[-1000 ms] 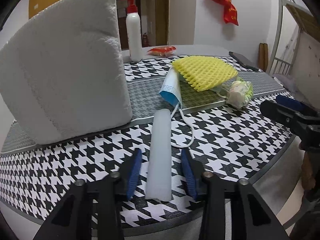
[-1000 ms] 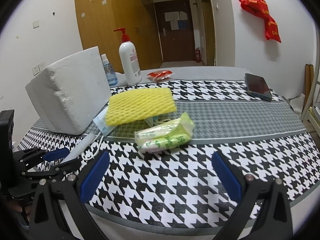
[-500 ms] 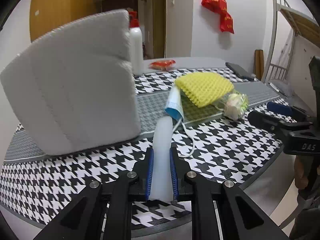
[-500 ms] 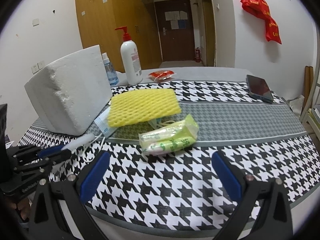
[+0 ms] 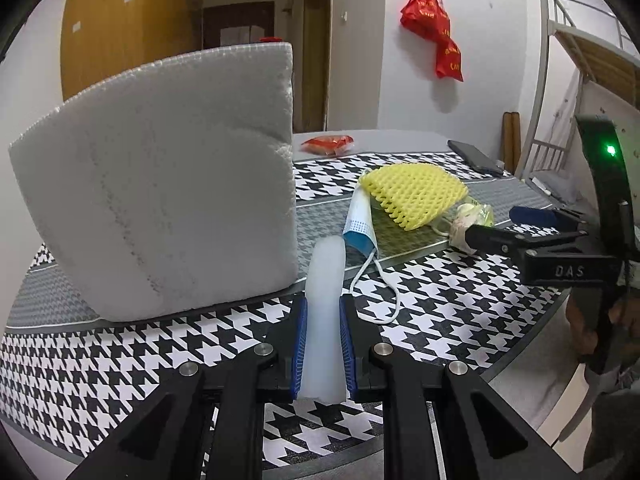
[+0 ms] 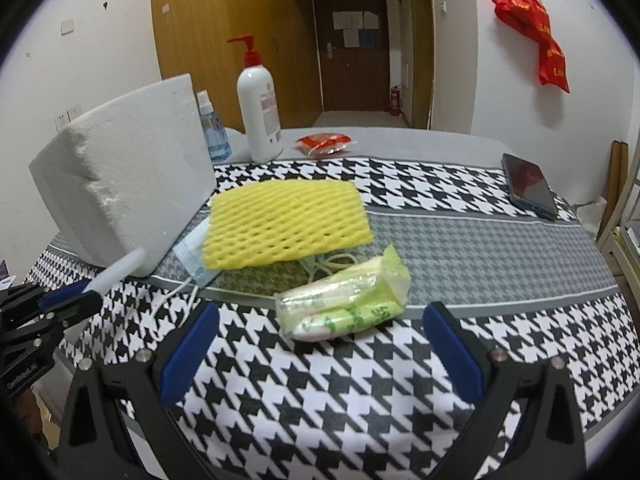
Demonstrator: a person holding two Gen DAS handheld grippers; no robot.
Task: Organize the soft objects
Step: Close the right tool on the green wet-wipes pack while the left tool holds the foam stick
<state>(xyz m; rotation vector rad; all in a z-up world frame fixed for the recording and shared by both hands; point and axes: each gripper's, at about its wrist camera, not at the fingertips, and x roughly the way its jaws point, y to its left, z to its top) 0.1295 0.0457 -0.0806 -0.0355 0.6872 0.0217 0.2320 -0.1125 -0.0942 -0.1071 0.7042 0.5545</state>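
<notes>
houndstooth table [image 6: 360, 380]; foam block [image 5: 168, 208] hides pump bottle [image 6: 258, 104] body.

White walls [image 6: 460, 40], wooden wardrobe [image 6: 192, 20], dark door [image 6: 354, 48].

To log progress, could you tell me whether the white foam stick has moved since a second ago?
Yes. The white foam stick, shut in the left gripper, has lifted toward the foam block.

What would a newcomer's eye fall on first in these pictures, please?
Probably the big white foam block standing at the table's left, with the yellow foam net lying beside it at the centre. Next, the left tongs clamped on a white foam stick, and the right tongs open before a green tissue packet.
</notes>
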